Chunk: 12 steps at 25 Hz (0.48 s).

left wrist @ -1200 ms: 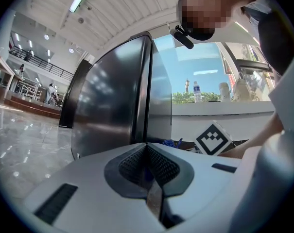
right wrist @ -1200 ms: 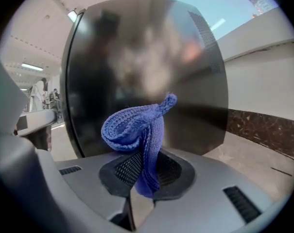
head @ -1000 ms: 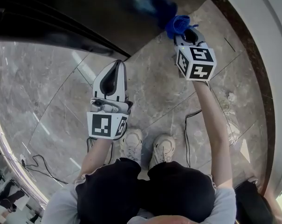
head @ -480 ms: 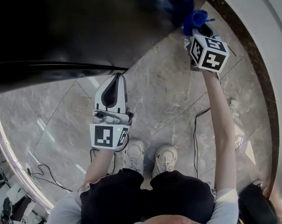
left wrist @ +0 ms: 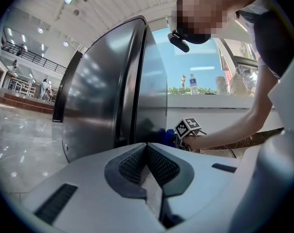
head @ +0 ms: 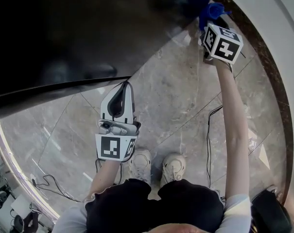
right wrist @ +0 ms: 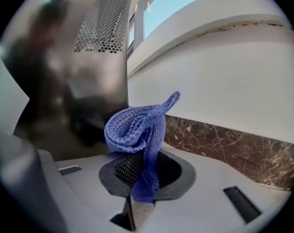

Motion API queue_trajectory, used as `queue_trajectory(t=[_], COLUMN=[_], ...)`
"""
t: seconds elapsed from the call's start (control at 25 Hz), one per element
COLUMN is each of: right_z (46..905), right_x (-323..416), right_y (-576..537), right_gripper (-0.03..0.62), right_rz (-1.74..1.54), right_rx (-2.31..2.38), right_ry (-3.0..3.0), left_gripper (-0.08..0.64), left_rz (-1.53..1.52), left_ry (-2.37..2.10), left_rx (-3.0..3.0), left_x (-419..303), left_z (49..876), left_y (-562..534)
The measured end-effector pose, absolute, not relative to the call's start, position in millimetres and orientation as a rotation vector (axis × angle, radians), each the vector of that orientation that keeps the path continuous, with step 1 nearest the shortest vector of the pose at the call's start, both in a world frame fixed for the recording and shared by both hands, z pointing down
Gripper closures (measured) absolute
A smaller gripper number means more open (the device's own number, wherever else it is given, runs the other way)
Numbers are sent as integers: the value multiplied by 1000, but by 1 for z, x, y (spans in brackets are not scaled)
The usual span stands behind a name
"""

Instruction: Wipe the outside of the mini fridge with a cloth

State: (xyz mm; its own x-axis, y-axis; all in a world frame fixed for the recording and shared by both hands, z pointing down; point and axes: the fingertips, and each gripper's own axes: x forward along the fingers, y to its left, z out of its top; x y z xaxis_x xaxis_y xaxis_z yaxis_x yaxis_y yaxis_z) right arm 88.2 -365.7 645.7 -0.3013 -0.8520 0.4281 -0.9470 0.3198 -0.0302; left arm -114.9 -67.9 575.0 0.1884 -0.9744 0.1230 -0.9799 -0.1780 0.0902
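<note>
The mini fridge point(head: 78, 33) fills the top left of the head view as a dark glossy block; in the left gripper view its steel side point(left wrist: 108, 91) stands ahead. My right gripper point(head: 210, 18) is shut on a blue knitted cloth point(right wrist: 139, 130), which bunches up above the jaws. The cloth point(head: 211, 9) presses at the fridge's far right corner, close to the wall. In the right gripper view the fridge's side point(right wrist: 64, 81) with a perforated vent point(right wrist: 102, 22) lies just beyond the cloth. My left gripper point(head: 118, 93) hangs shut and empty over the floor, short of the fridge's front edge.
A white wall with a brown marble skirting point(head: 263, 57) runs close along the right of the fridge, leaving a narrow gap. Black cables point(head: 209, 130) trail across the marble floor near the person's shoes point(head: 156, 164). More cables point(head: 49, 183) lie at lower left.
My right gripper with the cloth has moved up and to the right along the fridge's side toward the far corner. The left gripper has stayed about where it was.
</note>
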Motion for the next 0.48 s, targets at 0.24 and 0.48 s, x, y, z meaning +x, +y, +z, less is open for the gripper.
queue_trajectory(t=[0.24,0.48], right_z=[650,634], right_x=[104,108], right_y=[-385,-377], right_gripper=[520,522], right_rz=[398,538], right_rx=[1660,1740], right_ry=[-2181,-2225], left_gripper=[555,555], left_rz=[58,55], left_ry=[-1918,-1933], left_rx=[2302,2287], left_x=[-117,-120], left_z=[573,569], left_y=[-67,-67])
